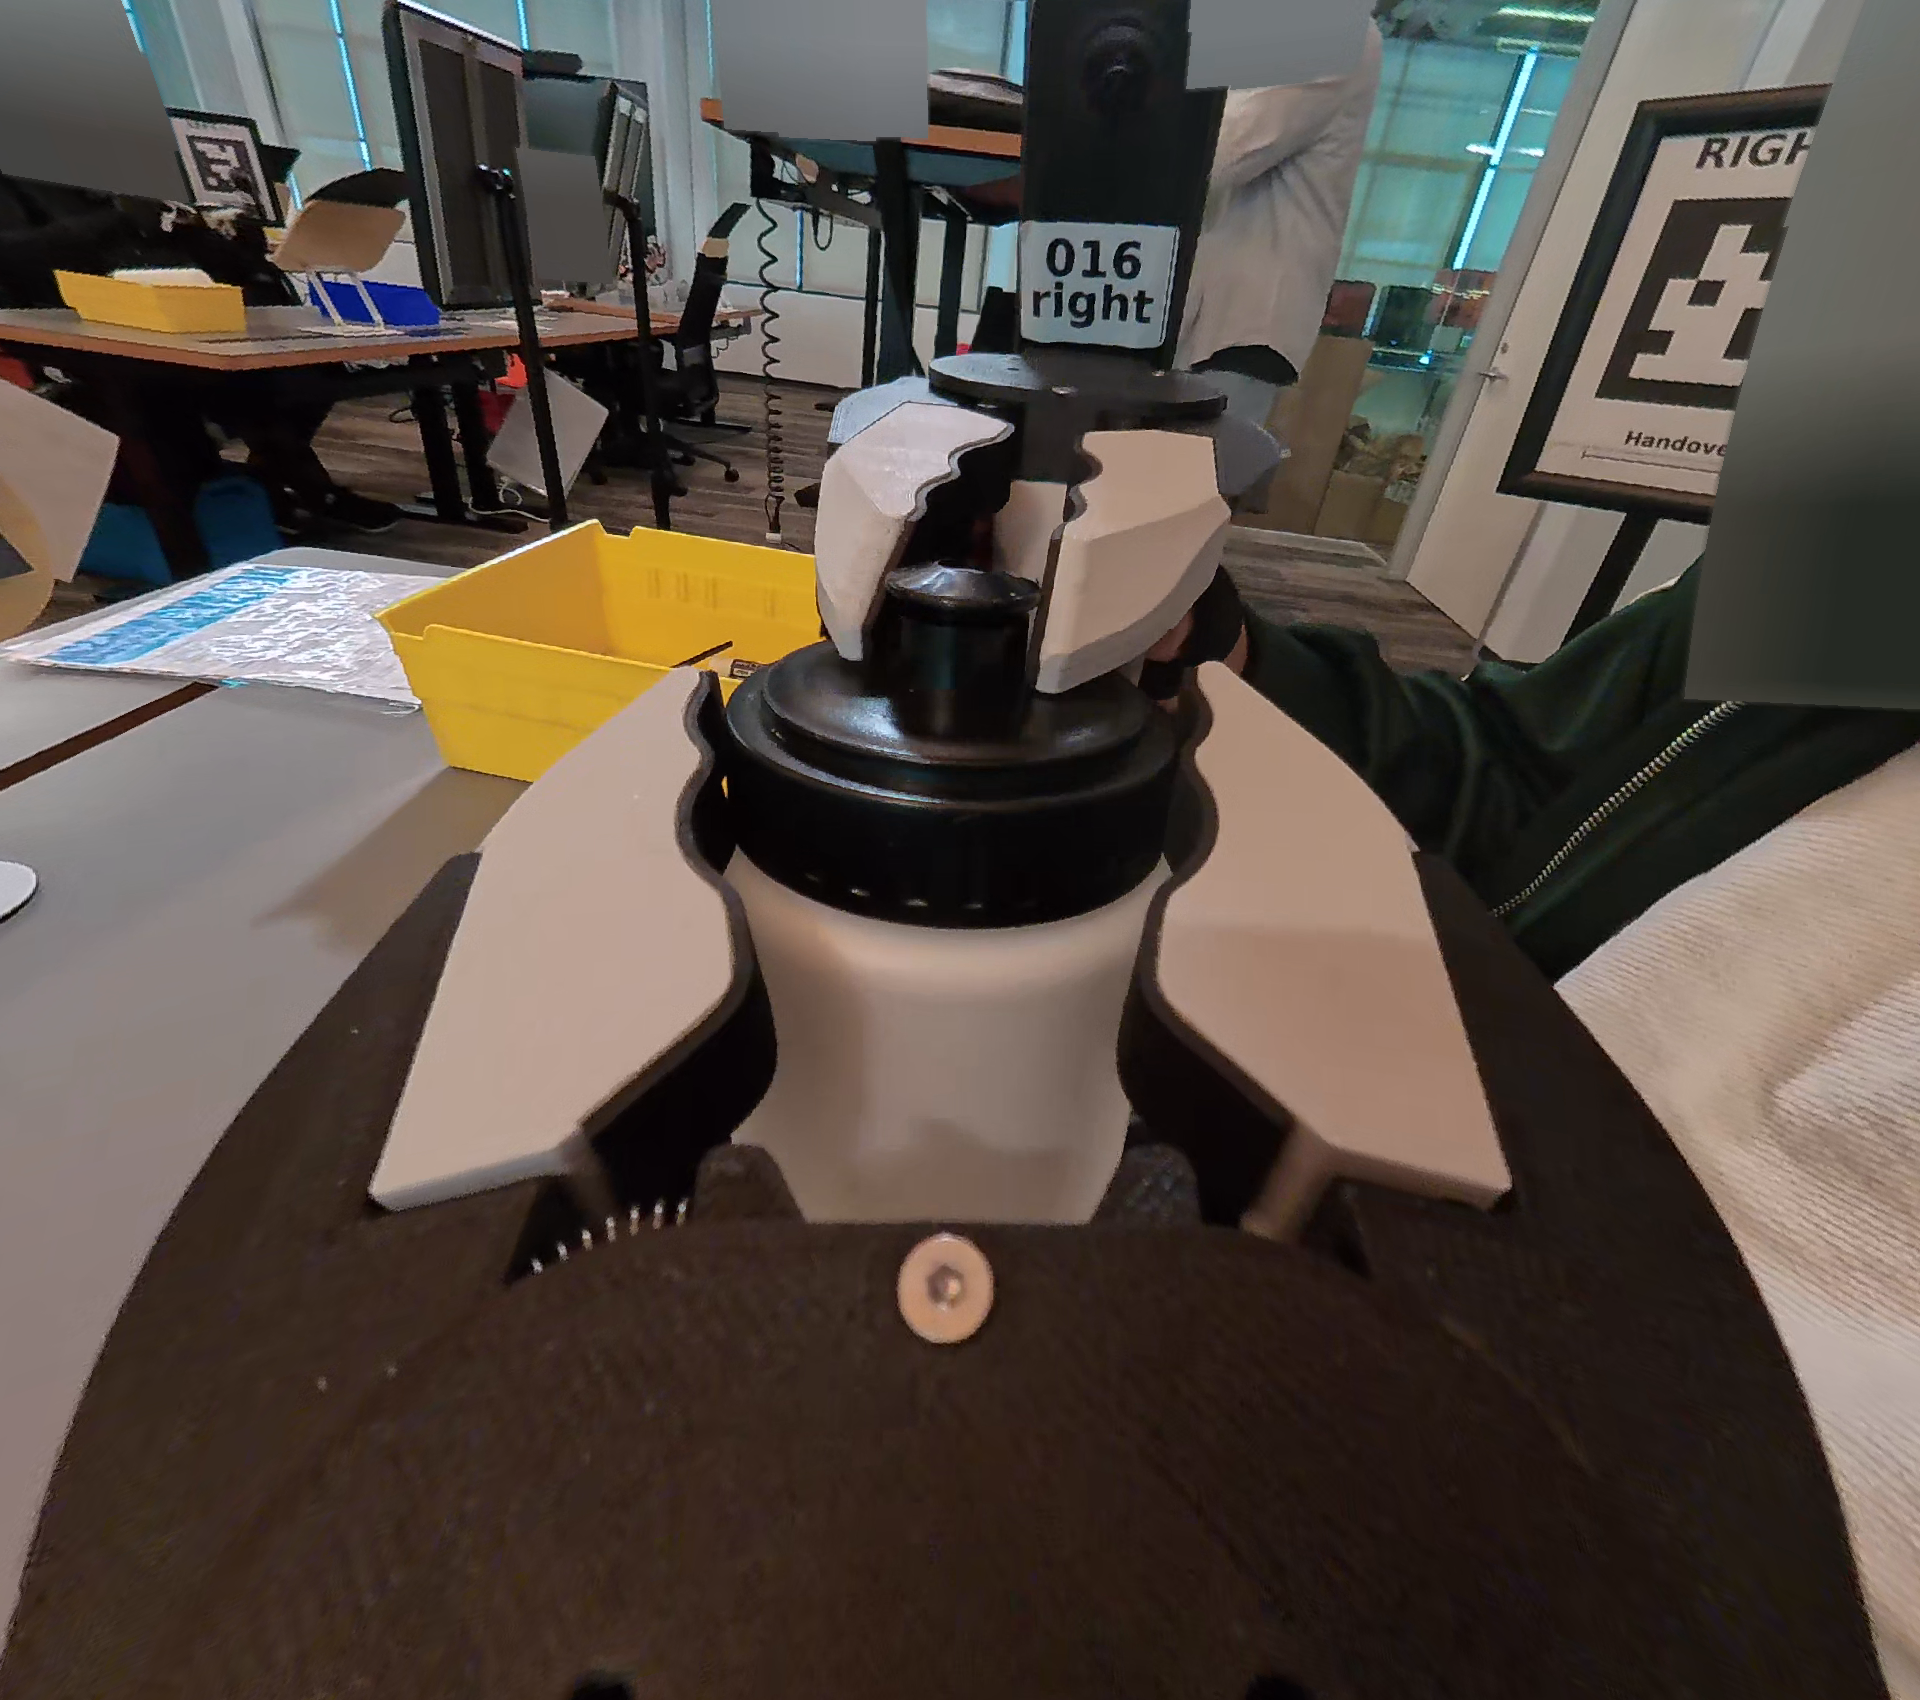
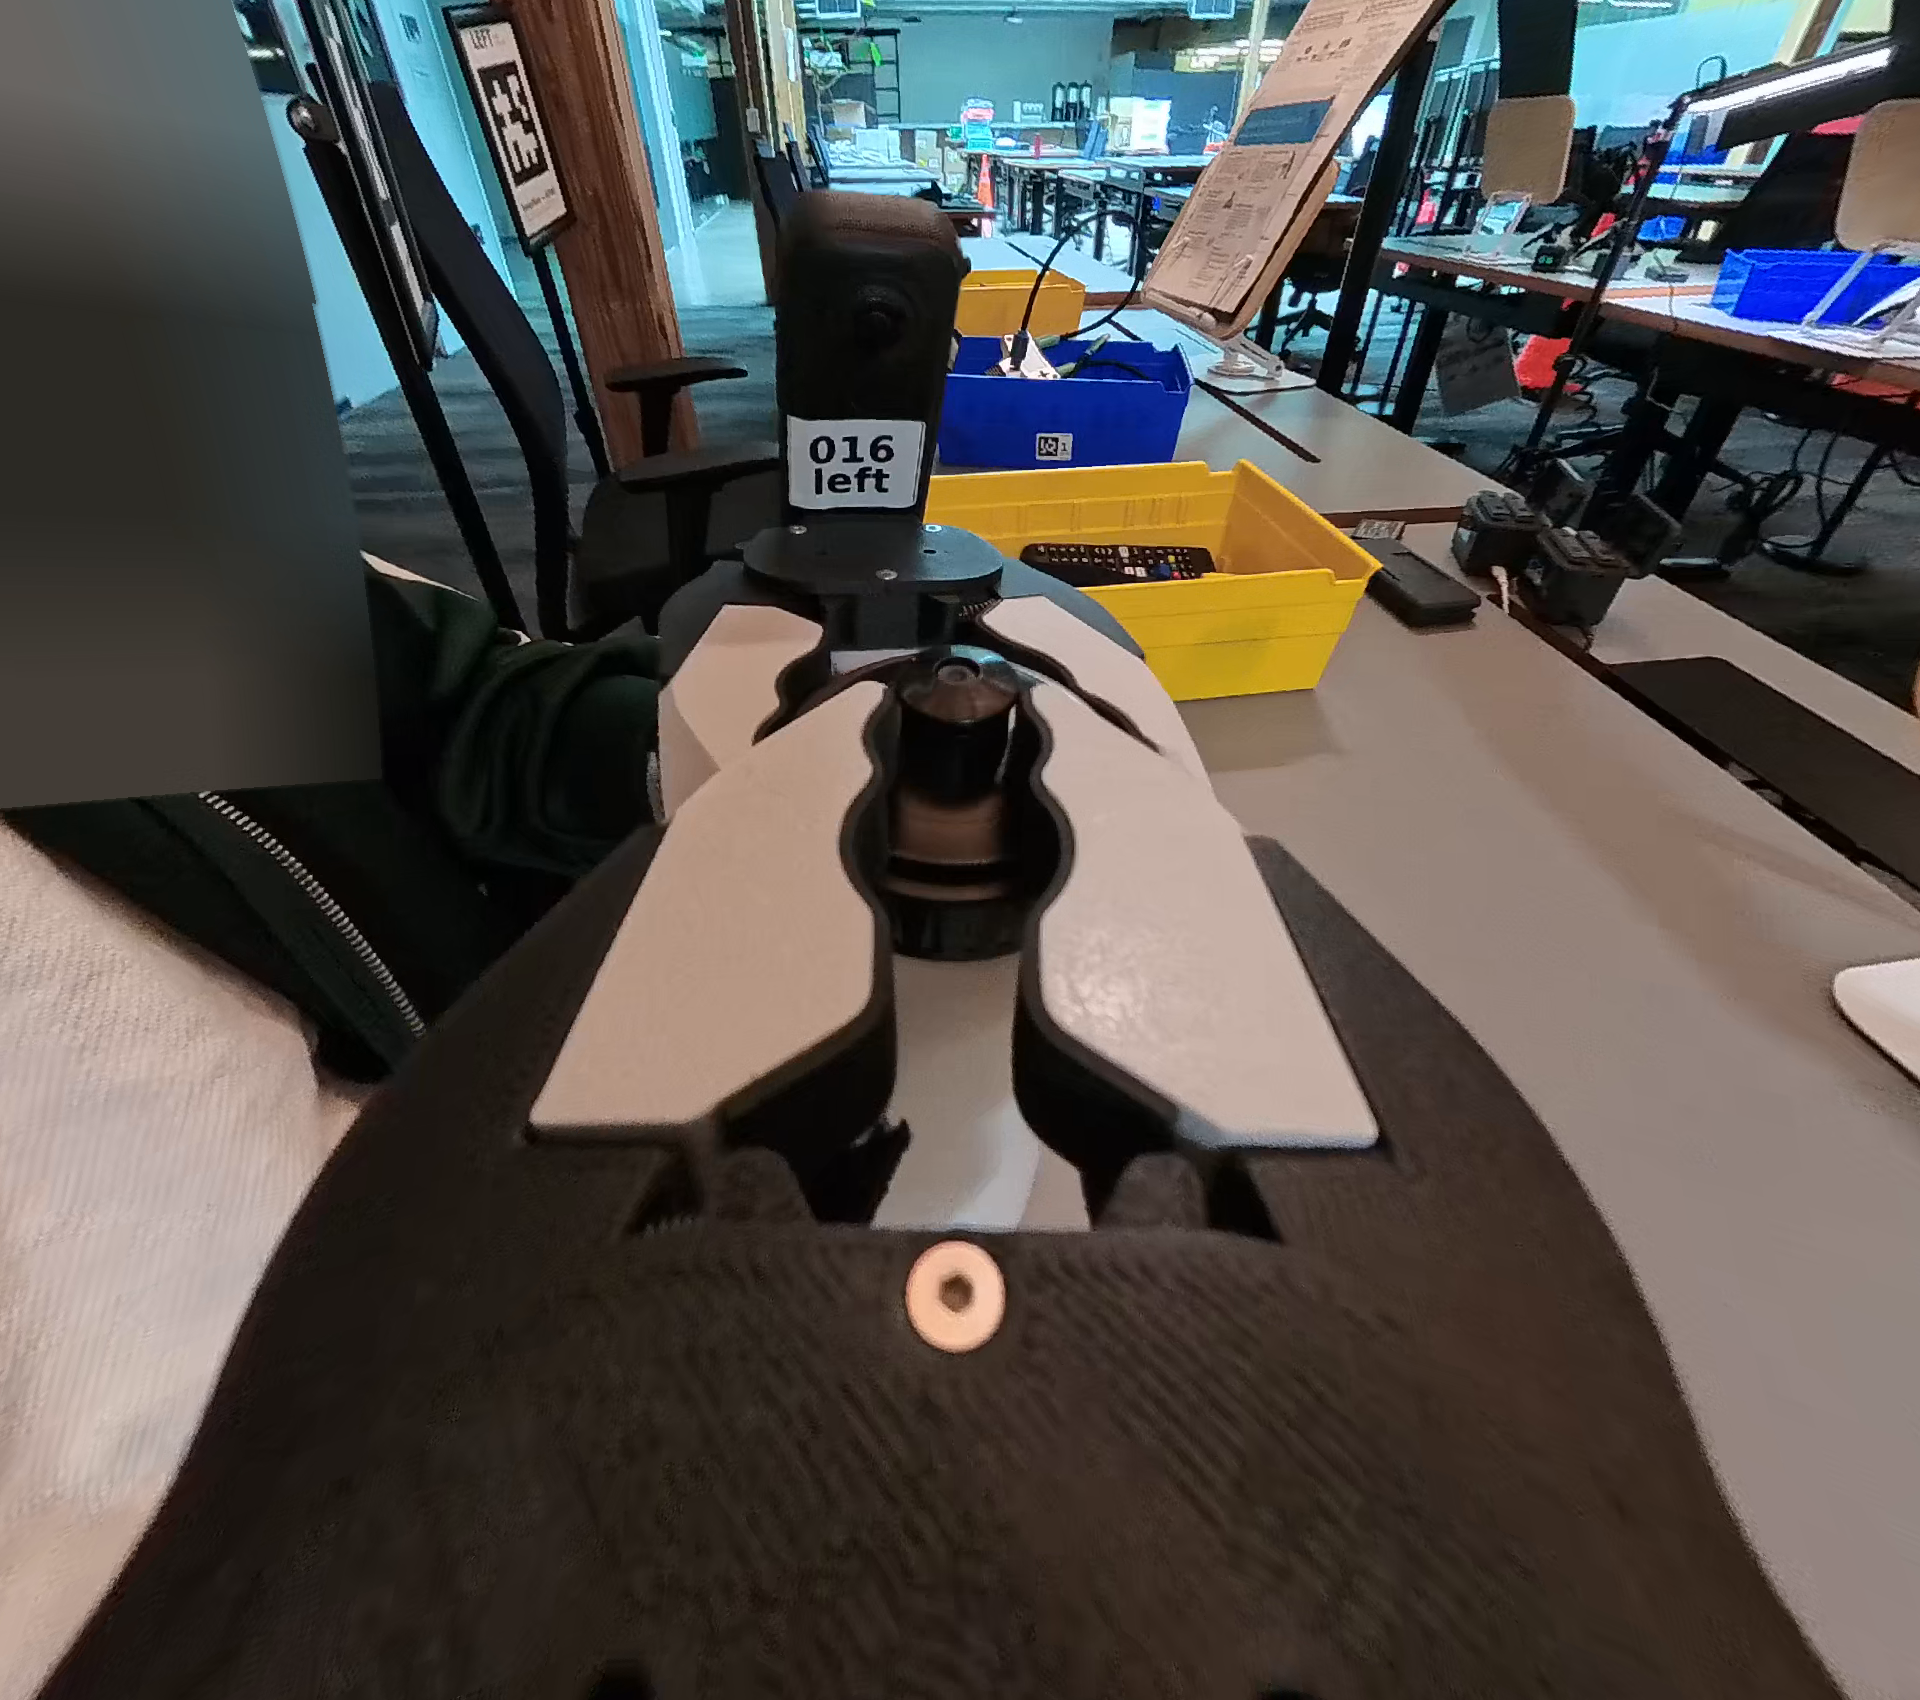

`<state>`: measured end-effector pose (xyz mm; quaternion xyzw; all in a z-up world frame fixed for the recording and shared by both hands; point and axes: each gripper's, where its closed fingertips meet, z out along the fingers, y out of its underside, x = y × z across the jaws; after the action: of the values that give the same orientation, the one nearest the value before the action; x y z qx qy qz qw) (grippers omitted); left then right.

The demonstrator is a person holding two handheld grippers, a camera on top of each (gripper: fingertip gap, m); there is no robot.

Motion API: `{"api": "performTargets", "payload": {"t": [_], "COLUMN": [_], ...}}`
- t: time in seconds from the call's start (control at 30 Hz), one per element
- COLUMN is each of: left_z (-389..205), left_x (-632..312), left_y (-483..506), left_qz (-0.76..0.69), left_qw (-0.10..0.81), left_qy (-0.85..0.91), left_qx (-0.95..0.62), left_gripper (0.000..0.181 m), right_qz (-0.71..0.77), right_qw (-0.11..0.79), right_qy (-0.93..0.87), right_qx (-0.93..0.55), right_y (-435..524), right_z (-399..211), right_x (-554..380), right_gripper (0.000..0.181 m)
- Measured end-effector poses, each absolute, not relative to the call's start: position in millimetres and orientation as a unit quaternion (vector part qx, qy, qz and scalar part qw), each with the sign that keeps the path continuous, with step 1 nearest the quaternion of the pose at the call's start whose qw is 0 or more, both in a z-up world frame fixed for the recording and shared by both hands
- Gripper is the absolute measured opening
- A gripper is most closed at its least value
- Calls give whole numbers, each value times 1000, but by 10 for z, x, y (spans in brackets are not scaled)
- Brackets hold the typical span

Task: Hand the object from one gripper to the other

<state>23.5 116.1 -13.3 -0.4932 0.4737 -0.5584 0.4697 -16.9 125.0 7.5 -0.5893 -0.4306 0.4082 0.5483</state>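
Left gripper (image 1: 951, 777) clamps white bottle (image 1: 940, 1048) body; right gripper (image 2: 956, 819) closed round its black spout (image 2: 951, 777).

yellow bin (image 2: 1195, 601) on grey bench (image 2: 1455, 819), remote (image 2: 1122, 561) inside | blue bin (image 2: 1060, 414) behind it | office chair (image 2: 488, 403) left | sign stand (image 1: 1662, 300)

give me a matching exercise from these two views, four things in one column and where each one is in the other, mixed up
Things:
1. bottle
2. right gripper
3. remote control
4. blue bin

Places:
A. inside the yellow bin
B. between the left gripper's fingers
C. around the bottle's spout
D. on the table beyond the yellow bin

Pairs: 1-B, 2-C, 3-A, 4-D
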Motion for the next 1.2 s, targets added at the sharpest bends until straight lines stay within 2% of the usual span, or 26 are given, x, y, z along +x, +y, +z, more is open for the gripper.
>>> {"api": "performTargets", "payload": {"t": [0.27,0.5,0.8,1.2], "left_z": [-95,9,-266,-853], "left_x": [139,-191,-185,262], "left_y": [1289,1658,1821,1462], "left_qz": [-552,-517,-520,-537], "left_qw": [487,523,486,410], "left_qy": [462,439,436,503], "left_qx": [-495,-516,-551,-539], "left_gripper": [90,85,82,74], "right_qz": [397,361,332,342], "right_qw": [557,572,590,585], "right_qy": [-416,-395,-384,-384], "right_qx": [-599,-622,-629,-627], "right_y": [1338,1468,1517,1524], "right_z": [75,160,244,167], "right_x": [-34,305,543,419], "right_gripper": [20,20,20,20]}}
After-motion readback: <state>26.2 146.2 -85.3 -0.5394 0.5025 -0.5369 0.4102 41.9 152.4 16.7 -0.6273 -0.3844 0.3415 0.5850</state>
